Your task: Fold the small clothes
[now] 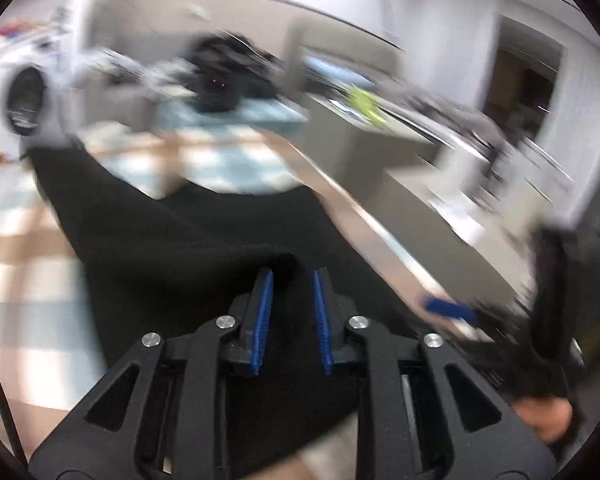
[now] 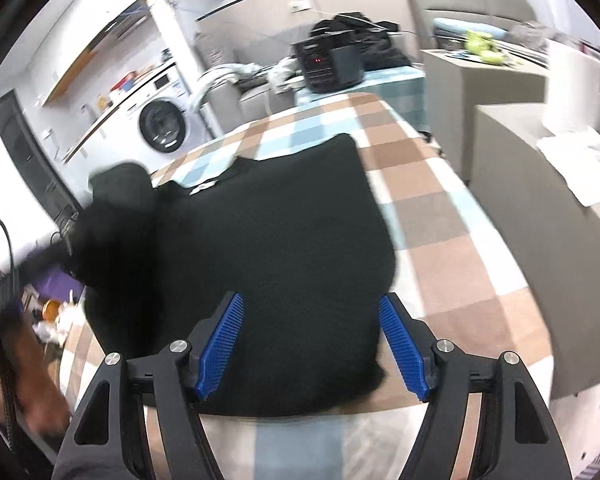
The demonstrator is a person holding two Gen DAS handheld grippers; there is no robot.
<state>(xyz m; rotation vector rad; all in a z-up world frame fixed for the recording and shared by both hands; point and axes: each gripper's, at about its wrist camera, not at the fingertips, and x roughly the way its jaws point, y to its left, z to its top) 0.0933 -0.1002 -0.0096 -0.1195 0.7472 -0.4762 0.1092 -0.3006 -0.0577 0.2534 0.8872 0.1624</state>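
Note:
A black garment lies spread on the checked tablecloth. My left gripper stands narrow, its blue pads shut on a raised fold of the garment's edge; the picture is blurred. In the right wrist view the same garment covers the table's middle, and its left part is lifted and blurred. My right gripper is open above the garment's near edge, with the cloth below its wide-set pads and not pinched. A blurred blue pad of the right gripper shows at the right of the left wrist view.
The table ends close on the right, beside grey cabinets with a white cloth on top. A black appliance stands past the far end. A washing machine is at the back left, and clutter lies on the floor.

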